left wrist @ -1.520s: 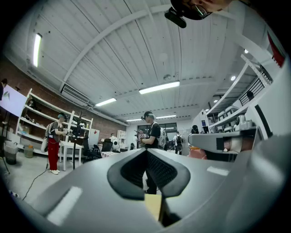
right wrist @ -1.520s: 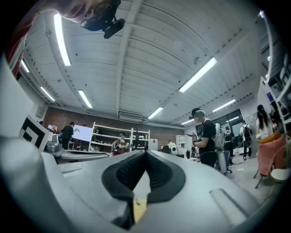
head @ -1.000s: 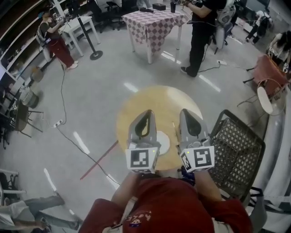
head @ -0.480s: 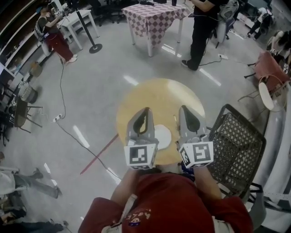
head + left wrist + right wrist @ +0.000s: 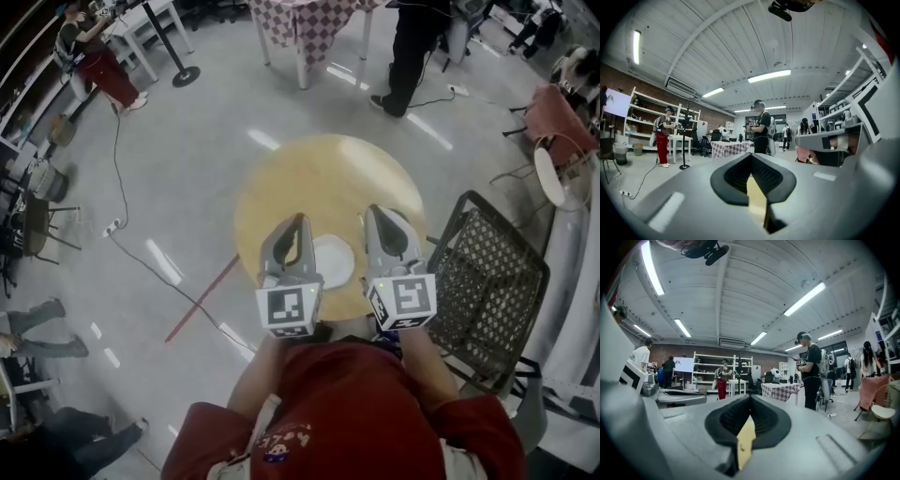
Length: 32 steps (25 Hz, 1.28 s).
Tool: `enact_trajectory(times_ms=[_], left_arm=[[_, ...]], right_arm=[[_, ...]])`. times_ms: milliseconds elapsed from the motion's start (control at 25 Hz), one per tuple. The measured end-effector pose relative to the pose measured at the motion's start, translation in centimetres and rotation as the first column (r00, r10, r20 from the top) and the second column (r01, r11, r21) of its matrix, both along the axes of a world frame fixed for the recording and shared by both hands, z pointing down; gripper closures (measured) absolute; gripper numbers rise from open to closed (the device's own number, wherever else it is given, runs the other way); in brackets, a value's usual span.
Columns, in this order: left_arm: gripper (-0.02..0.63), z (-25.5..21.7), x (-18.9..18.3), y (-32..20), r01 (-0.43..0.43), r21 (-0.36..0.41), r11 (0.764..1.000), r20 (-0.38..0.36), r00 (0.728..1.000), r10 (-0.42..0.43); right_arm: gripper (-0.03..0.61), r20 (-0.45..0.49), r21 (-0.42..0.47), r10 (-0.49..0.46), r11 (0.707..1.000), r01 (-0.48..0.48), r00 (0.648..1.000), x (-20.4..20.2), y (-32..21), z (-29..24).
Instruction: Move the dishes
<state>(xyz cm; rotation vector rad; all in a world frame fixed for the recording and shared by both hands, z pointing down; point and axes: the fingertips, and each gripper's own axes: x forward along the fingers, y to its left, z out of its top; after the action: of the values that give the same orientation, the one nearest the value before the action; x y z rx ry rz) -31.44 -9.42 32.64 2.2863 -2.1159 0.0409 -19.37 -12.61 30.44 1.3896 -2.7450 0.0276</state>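
While held level and side by side at frame centre, left gripper [image 5: 299, 221] and right gripper [image 5: 377, 214], both jaws pressed together, empty, white plate [image 5: 334, 262] between them on round bench [image 5: 319, 173]

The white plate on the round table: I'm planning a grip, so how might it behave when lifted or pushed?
The white plate looks shallow and rigid, so it probably keeps its shape. It lies flat on the smooth round table, so a push would likely slide it, not tip it. Its low rim may slip from a pinch.
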Motion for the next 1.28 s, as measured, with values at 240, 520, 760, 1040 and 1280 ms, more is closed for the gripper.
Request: enact_trajectory(times_ms=[240,520,760,1040,1280], left_arm=[[0.606,4.1,-0.9,0.1,0.009,-0.095,0.995,-0.006,1.0,-0.01],[0.605,9.1,-1.3,0.6,0.009,-0.206,0.978,-0.005,1.0,-0.01],[0.604,12.4,-1.5,1.1,-0.001,-0.287,0.958,-0.003,1.0,0.0],[0.583,16.2,-1.7,1.5,-0.019,-0.391,0.92,-0.001,1.0,0.02],[0.54,19.0,-1.2,2.0,-0.051,-0.483,0.874,-0.006,0.998,0.055]], right_arm=[[0.578,-0.045,-0.073,0.0,0.997,-0.004,0.999,-0.7,-0.3,3.4],[0.577,-0.125,-0.163,-0.031,0.987,0.01,0.992,-1.7,0.3,8.3],[0.577,-0.162,-0.243,-0.029,0.97,-0.011,0.986,-1.8,0.9,11.9],[0.577,-0.193,-0.365,-0.026,0.93,-0.047,0.981,-1.1,1.5,16.9],[0.555,-0.203,-0.455,-0.039,0.889,-0.059,0.978,-0.9,2.1,20.0]])
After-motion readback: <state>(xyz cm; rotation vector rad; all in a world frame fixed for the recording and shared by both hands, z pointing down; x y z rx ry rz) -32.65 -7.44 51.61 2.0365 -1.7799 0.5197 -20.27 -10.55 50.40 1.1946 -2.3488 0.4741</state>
